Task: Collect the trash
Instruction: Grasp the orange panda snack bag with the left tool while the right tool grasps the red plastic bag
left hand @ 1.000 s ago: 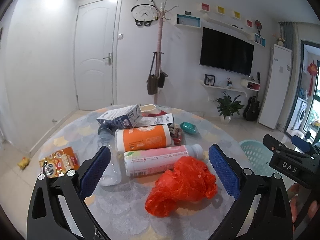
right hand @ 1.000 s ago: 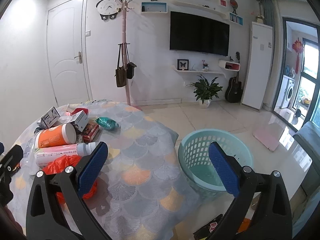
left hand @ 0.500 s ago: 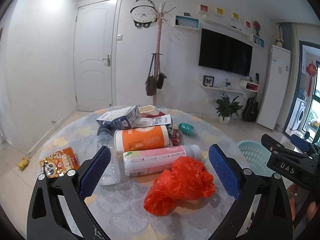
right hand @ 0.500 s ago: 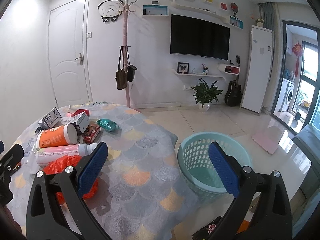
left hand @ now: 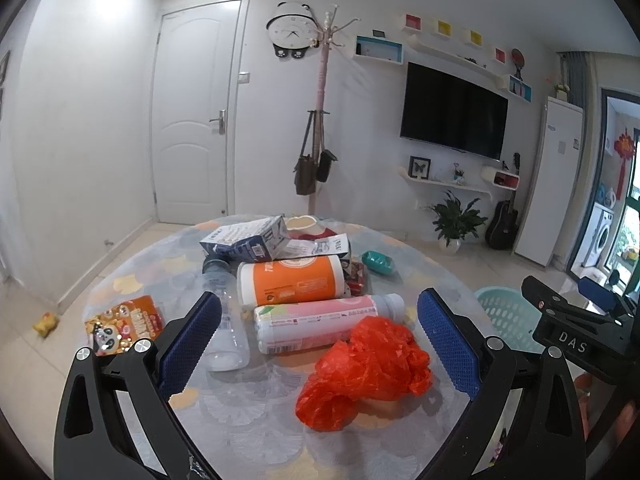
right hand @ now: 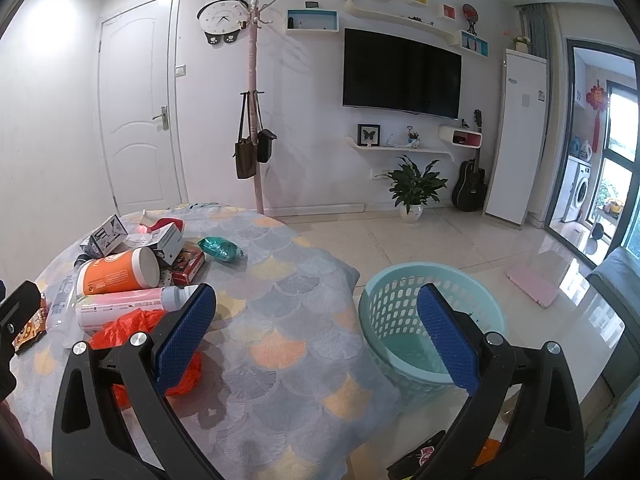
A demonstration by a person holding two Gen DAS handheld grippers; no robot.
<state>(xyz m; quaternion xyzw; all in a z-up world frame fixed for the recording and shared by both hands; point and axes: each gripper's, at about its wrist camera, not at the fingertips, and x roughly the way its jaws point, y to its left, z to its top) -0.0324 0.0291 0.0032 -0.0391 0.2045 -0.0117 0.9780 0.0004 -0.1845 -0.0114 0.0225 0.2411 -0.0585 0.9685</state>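
Trash lies piled on a round table (left hand: 256, 432): a crumpled red plastic bag (left hand: 364, 368), a pink bottle (left hand: 320, 322) on its side, an orange canister (left hand: 290, 280), a clear bottle (left hand: 224, 320), cartons (left hand: 244, 238), a teal wrapper (left hand: 378, 262) and a panda snack packet (left hand: 122, 324). My left gripper (left hand: 318, 344) hangs open above the near edge, its pads either side of the red bag and pink bottle, touching nothing. My right gripper (right hand: 316, 336) is open and empty, to the right of the pile (right hand: 120, 272), over the table edge beside a teal laundry basket (right hand: 404, 320) on the floor.
The right gripper's black body (left hand: 576, 336) shows at the right of the left wrist view. A yellow wrapper (left hand: 46, 322) lies on the floor at left. A coat stand (right hand: 254, 120), potted plant (right hand: 414, 188), guitar and door stand by the far wall.
Both grippers have drifted slightly back and up; the pile sits a little lower in view. Nothing was grasped or moved.
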